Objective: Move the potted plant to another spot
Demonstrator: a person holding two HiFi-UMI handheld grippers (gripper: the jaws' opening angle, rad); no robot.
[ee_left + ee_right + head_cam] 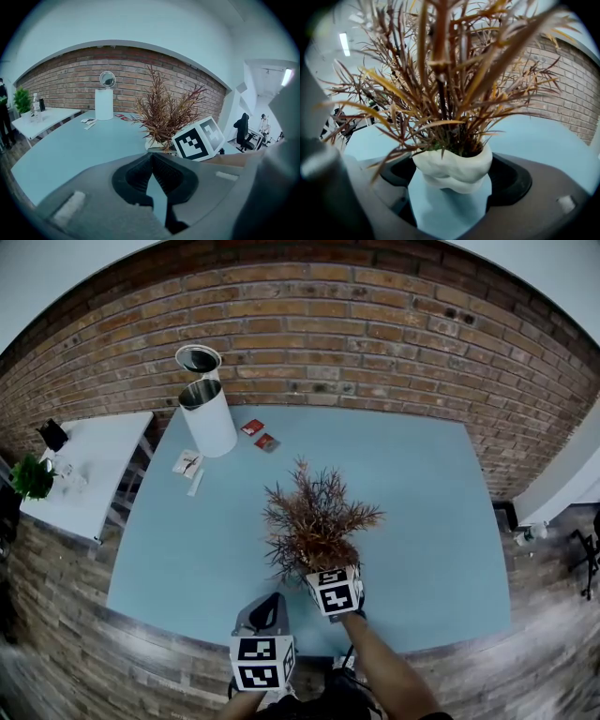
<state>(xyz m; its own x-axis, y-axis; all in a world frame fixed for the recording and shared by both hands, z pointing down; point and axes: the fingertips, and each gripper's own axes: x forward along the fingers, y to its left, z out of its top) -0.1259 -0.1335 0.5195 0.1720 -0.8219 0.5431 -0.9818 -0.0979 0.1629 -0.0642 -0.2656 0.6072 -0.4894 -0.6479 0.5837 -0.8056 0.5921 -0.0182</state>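
Plant (314, 521), dry reddish-brown leaves in a white pot (452, 168), stands on the blue table (422, 521), near the front edge and about mid-width. Right gripper (328, 576) is at the plant's near side, its marker cube just below the leaves. In the right gripper view the pot sits between the jaws, both black pads (508, 178) pressed against its sides, so the jaws are clamped on the pot; can't tell if the base is off the table. Left gripper (269, 604) is just left of the right one, closer to the table edge, holding nothing. In its own view the jaw tips meet, only a thin gap lower down showing table. At the far left of the table is a white cylinder (208, 418) with a round mirror (198, 359) behind it. Two red packets (253, 427) lie to its right, white cards (187, 463) in front. Brick wall (375, 343) runs behind the table. White side table (94, 465) at left carries a green plant (33, 476)
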